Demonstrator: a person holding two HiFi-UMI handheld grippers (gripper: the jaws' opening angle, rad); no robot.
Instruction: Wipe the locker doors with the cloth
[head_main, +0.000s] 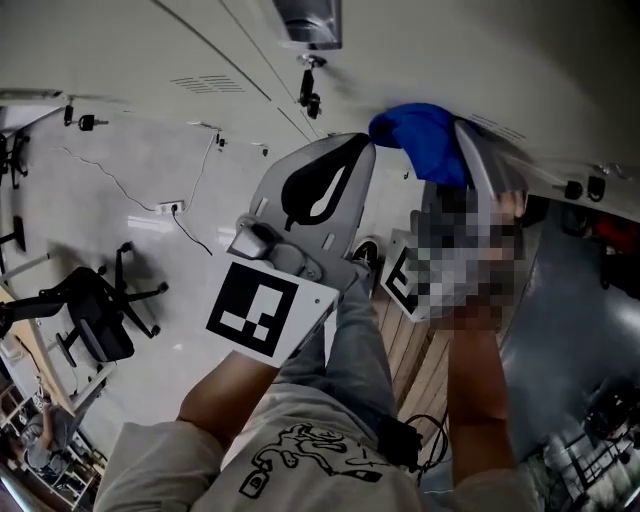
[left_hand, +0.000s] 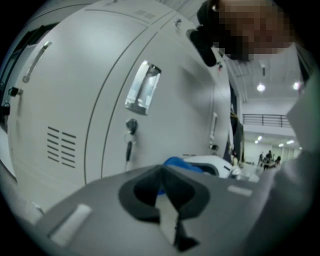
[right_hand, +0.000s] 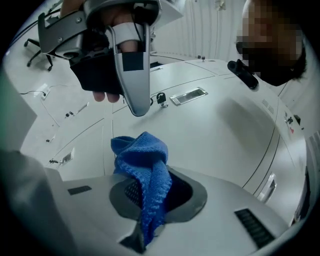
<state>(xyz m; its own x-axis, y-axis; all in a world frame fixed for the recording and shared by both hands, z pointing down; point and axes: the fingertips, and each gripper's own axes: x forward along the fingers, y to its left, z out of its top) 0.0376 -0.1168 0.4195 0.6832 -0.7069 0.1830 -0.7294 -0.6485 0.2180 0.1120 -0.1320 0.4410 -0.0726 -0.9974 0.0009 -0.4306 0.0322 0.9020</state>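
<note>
Ahead stand pale vented locker doors (left_hand: 75, 90); right gripper (right_hand: 148, 222) pinches blue cloth (right_hand: 144, 157).

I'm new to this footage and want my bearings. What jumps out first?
The bright blue cloth, pinched in the right hand-held gripper and held up before the pale locker doors, is the strongest colour. Beside it, the left hand-held gripper is shut on nothing, facing a metal handle and a lock on one of the doors.

Bright soft light; ceiling lamps (left_hand: 260, 87) glare; fisheye warp, dark corners, fg blurry.
</note>
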